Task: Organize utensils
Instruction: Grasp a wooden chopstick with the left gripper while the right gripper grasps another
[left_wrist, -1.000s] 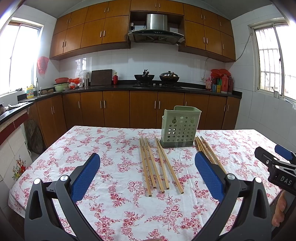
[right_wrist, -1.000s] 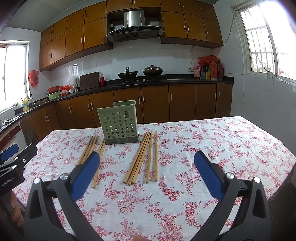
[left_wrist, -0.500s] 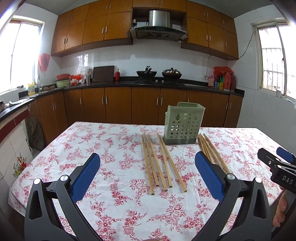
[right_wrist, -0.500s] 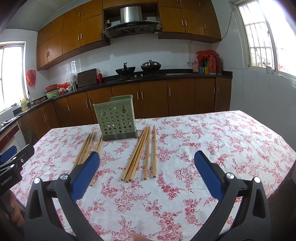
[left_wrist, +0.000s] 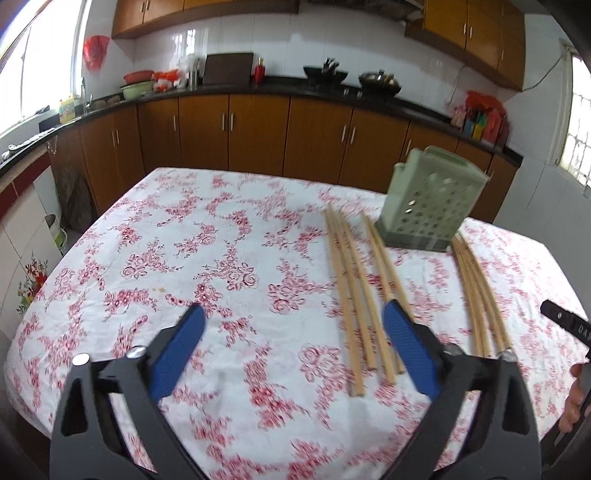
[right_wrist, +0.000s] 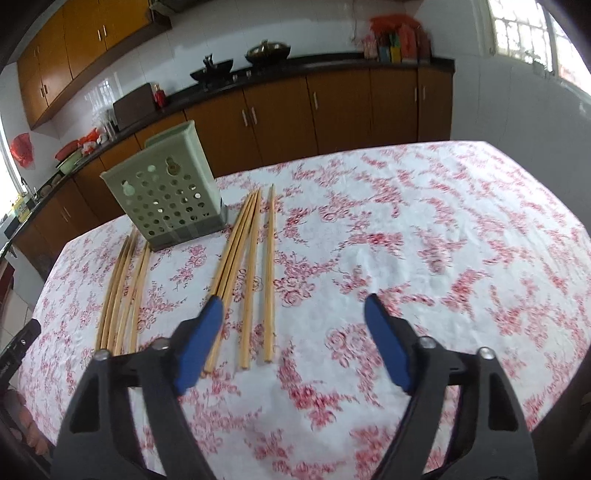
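Observation:
A pale green perforated utensil holder (left_wrist: 428, 206) (right_wrist: 170, 195) stands upright on the flowered tablecloth. Two groups of wooden chopsticks lie flat in front of it. In the left wrist view one group (left_wrist: 358, 291) lies left of the holder and the other (left_wrist: 476, 295) right of it. In the right wrist view they appear as a left group (right_wrist: 123, 291) and a right group (right_wrist: 247, 273). My left gripper (left_wrist: 291, 325) is open and empty above the cloth, its right finger over chopstick ends. My right gripper (right_wrist: 293, 314) is open and empty, its left finger over chopstick ends.
The table (left_wrist: 207, 236) is covered by a white cloth with red flowers (right_wrist: 424, 240). Brown kitchen cabinets and a black counter with pots run behind it. The right gripper's edge (left_wrist: 569, 325) shows at the far right of the left wrist view.
Both grippers have tilted down and moved forward toward the chopsticks, so the table fills more of each view. Both stay open. The holder and chopsticks have not moved.

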